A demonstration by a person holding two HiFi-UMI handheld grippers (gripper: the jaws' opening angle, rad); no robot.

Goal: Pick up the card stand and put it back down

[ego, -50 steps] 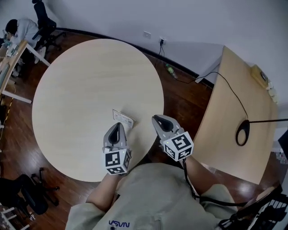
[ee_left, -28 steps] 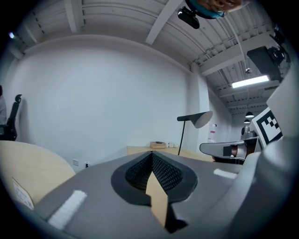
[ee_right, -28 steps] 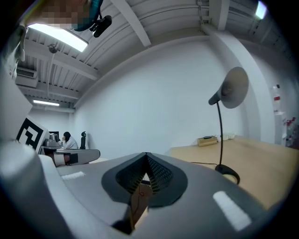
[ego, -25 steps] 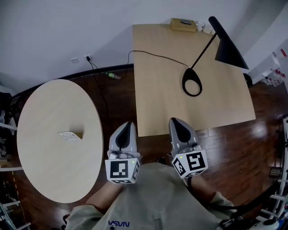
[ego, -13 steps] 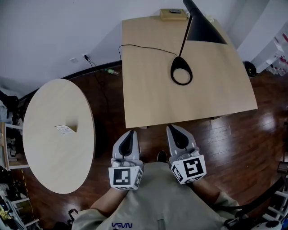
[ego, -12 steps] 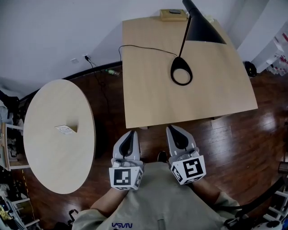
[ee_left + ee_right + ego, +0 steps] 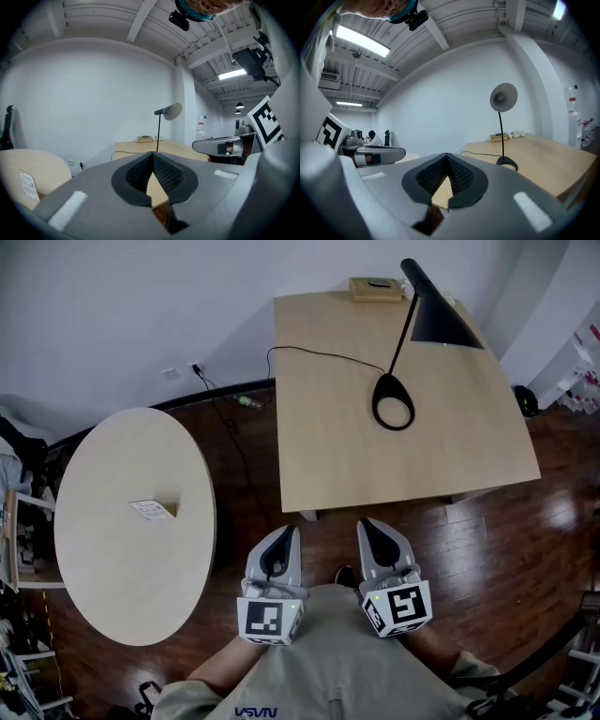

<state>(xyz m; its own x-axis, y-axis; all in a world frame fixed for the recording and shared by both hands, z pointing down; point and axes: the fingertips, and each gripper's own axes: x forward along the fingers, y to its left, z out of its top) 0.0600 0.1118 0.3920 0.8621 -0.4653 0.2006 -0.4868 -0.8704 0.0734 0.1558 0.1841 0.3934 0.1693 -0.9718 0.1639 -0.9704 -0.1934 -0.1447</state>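
The card stand (image 7: 153,510), a small white card in a low holder, stands on the round pale table (image 7: 112,596) at the left, with nothing touching it. It also shows in the left gripper view as the card stand (image 7: 29,184) at the far left edge. My left gripper (image 7: 281,538) and right gripper (image 7: 372,531) hang side by side over the wooden floor close to my body, well to the right of the round table. Both are shut and hold nothing. The left gripper (image 7: 153,154) and the right gripper (image 7: 447,157) each show their pads meeting at the tip.
A rectangular wooden table (image 7: 450,456) stands just beyond both grippers, bearing a black desk lamp (image 7: 393,414) with its cable and a small box (image 7: 376,288) at the far edge. Dark floor (image 7: 248,474) separates the two tables. A person sits far off at the left (image 7: 373,137).
The view has swung from the round table to the rectangular one. Both grippers have drawn back from that table's near edge toward my body. The card stand has stayed on the round table.
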